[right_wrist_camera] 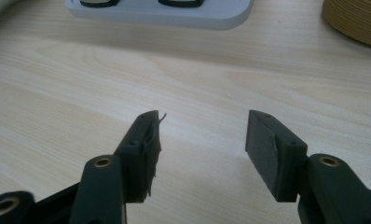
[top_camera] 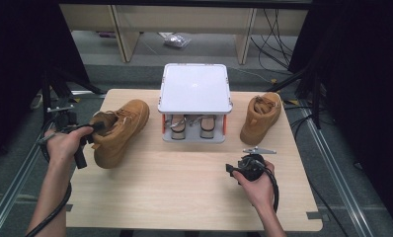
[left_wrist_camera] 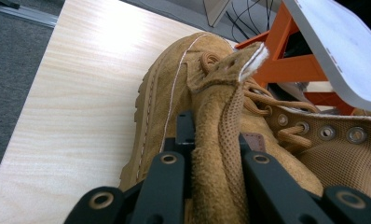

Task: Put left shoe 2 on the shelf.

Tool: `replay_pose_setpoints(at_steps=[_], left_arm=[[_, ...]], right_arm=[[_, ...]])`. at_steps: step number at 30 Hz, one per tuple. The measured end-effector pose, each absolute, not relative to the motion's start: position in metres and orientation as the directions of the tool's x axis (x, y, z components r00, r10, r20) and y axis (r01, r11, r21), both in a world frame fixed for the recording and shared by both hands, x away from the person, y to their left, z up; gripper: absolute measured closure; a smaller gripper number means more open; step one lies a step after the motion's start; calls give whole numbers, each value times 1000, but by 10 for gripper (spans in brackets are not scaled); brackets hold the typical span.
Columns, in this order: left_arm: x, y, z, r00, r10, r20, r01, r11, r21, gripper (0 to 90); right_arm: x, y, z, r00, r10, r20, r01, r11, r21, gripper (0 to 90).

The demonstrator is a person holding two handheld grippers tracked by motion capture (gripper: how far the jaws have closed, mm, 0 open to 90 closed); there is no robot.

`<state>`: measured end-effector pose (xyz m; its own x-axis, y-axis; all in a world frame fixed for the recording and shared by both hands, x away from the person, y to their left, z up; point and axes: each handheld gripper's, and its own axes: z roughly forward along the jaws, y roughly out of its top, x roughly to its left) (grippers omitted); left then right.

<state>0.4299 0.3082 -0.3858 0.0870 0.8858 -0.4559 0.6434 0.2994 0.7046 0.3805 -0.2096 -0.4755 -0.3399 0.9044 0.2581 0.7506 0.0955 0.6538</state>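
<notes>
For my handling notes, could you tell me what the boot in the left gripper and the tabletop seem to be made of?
The boot looks like tan suede or nubuck: matte and napped, with pale stitching, a mesh-textured lining and metal eyelets. The left gripper is shut on its collar. The tabletop shows pale, smooth wood grain, possibly laminate.

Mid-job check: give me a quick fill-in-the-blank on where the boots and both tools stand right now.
1. The left tool is shut on the tongue of the ____ boot.
2. The right tool is ____, holding nothing.
3. The rack stands ____ the two boots.
4. The right boot rests on the ____.

Missing: left; open; between; table
</notes>
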Motion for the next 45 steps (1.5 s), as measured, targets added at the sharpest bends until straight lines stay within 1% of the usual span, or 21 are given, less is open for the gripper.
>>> replay_pose_setpoints(at_steps=[2, 4, 14, 15, 18, 19, 21, 24, 25, 26, 29, 30, 31, 32, 33, 34, 35, 41, 42, 45], left_arm=[[431, 310, -385, 94, 883, -460, 640, 300, 707, 823], [431, 310, -383, 91, 881, -465, 636, 308, 708, 823], [435, 309, -376, 96, 867, -488, 621, 331, 711, 822], [436, 309, -376, 88, 862, -499, 619, 345, 706, 822], [437, 308, -376, 97, 865, -492, 619, 334, 711, 822], [437, 308, -376, 101, 866, -489, 615, 332, 715, 822], [439, 306, -376, 87, 863, -498, 614, 348, 708, 822], [440, 305, -375, 92, 864, -496, 612, 344, 712, 822], [441, 304, -375, 83, 858, -507, 608, 360, 708, 822], [442, 305, -375, 94, 857, -507, 609, 354, 710, 822], [443, 304, -372, 85, 857, -509, 608, 360, 708, 822], [444, 304, -371, 98, 859, -502, 601, 351, 718, 822], [445, 302, -370, 96, 849, -519, 604, 365, 708, 822], [445, 302, -369, 98, 850, -517, 601, 363, 712, 822], [445, 302, -367, 91, 853, -514, 598, 366, 713, 822], [445, 302, -367, 91, 853, -515, 599, 366, 712, 822], [446, 302, -365, 91, 850, -519, 596, 371, 712, 822], [448, 301, -359, 100, 853, -513, 595, 362, 718, 822], [448, 301, -359, 100, 851, -516, 595, 364, 717, 822], [449, 301, -357, 99, 847, -522, 592, 371, 715, 822]], right_arm=[[381, -210, -477, -345, 908, 237, 741, 109, 662, 458], [380, -210, -476, -330, 915, 233, 752, 106, 650, 458], [380, -210, -476, -336, 908, 250, 755, 100, 648, 457], [381, -211, -476, -343, 908, 239, 747, 109, 656, 457], [381, -211, -476, -334, 914, 232, 752, 111, 650, 458], [382, -212, -477, -353, 901, 252, 744, 107, 660, 457], [381, -214, -478, -337, 907, 253, 753, 98, 651, 457], [381, -215, -477, -327, 911, 250, 757, 93, 647, 457], [380, -215, -477, -302, 911, 280, 771, 61, 633, 457], [380, -215, -477, -302, 911, 280, 771, 61, 633, 457], [381, -218, -479, -324, 916, 237, 753, 99, 650, 457], [381, -219, -479, -328, 915, 234, 751, 102, 653, 457], [381, -219, -479, -326, 915, 238, 752, 99, 651, 457], [382, -220, -479, -346, 908, 238, 737, 106, 668, 457], [380, -219, -476, -318, 913, 255, 756, 82, 649, 457], [380, -219, -476, -318, 913, 255, 756, 82, 649, 457], [381, -220, -477, -339, 911, 233, 734, 101, 672, 457], [381, -217, -477, -335, 907, 257, 748, 90, 658, 457], [382, -218, -477, -348, 904, 248, 736, 99, 670, 457], [381, -217, -477, -345, 905, 250, 736, 95, 670, 457]])
